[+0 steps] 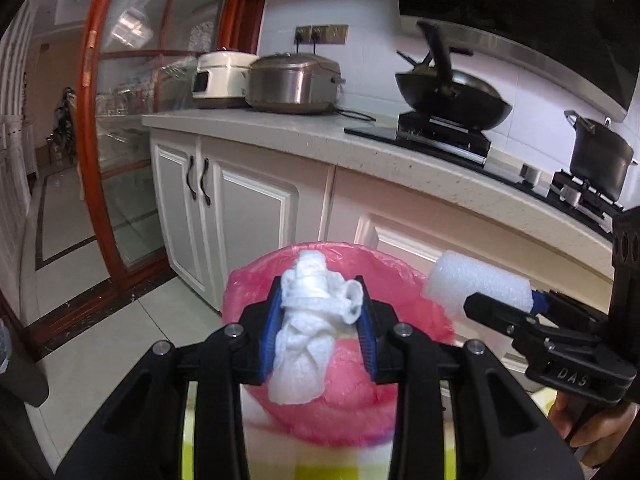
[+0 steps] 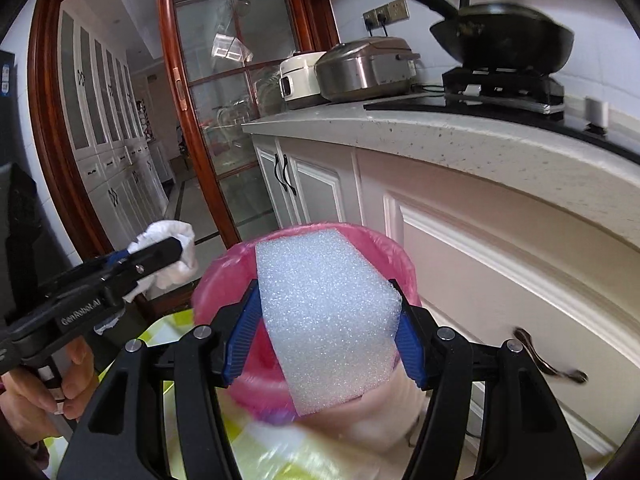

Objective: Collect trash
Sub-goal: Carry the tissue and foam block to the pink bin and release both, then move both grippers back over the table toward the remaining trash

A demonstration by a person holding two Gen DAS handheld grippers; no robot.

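The left claw [image 1: 320, 320] pinches a crumpled white tissue [image 1: 312, 320] above the pink-lined bin [image 1: 400, 400]; the right claw [image 2: 324, 336] pinches a white foam block [image 2: 328, 320] above it too.

The left tongs [image 1: 320, 320] are closed, their blue-padded fingers [image 1: 270, 332] pressing both sides of a crumpled white paper towel [image 1: 310, 328]. The right tongs [image 2: 324, 332] are clamped likewise on a white foam block [image 2: 328, 320], fingers spread wide around it. Both point forward, side by side and near each other. A bare hand [image 2: 44, 384] grips the left handle; another hand [image 1: 584, 420] shows at the right handle.
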